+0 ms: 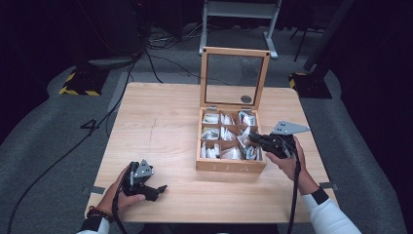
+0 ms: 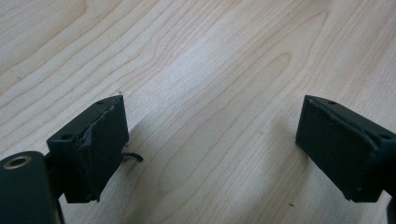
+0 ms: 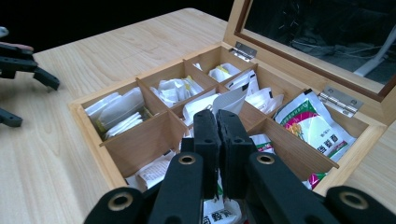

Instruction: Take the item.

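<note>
Right of centre in the high view, the wooden box (image 1: 231, 166) sits on the bench (image 1: 160, 126) with its glass lid (image 1: 234, 78) standing upright at the back. The right hand-held gripper (image 1: 254, 139) reaches over the box's right wall, its jaws pressed together on a silver sachet (image 3: 232, 100) raised above the middle compartments; other sachets fill the dividers. At lower left, the left hand-held gripper (image 1: 159, 189) rests near the bench's front edge, well apart from the box, jaws spread wide over bare wood in the left gripper view. Broad open benchtop lies between them and across the upper left.
</note>
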Motion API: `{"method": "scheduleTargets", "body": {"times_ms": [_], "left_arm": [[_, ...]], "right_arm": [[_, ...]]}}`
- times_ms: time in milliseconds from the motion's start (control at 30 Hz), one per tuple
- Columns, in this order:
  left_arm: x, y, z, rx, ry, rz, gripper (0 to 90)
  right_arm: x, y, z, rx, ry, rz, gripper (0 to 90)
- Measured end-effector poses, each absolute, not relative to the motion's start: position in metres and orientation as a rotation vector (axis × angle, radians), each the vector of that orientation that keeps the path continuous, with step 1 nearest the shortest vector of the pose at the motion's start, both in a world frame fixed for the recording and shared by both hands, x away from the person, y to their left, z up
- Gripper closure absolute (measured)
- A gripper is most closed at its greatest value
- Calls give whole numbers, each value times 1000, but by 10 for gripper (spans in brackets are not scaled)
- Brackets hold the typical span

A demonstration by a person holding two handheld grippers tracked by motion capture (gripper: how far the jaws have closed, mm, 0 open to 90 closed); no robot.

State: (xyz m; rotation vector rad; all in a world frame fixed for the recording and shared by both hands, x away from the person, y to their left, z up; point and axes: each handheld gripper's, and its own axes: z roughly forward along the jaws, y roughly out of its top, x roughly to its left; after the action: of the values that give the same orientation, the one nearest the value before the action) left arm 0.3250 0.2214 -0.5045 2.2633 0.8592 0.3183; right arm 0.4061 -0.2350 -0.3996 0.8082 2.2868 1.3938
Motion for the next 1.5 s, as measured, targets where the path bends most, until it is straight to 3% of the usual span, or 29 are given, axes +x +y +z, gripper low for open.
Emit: {"method": "scheduleTargets", "body": {"times_ms": [800,1500], "left_arm": [[330,220,-505,2266,862,316,68],[330,220,-505,2266,862,317,68]], "right_arm": [[363,-255,-377,647,2278,1535,876],[340,-230,-399,500,2447,1482,874]]}}
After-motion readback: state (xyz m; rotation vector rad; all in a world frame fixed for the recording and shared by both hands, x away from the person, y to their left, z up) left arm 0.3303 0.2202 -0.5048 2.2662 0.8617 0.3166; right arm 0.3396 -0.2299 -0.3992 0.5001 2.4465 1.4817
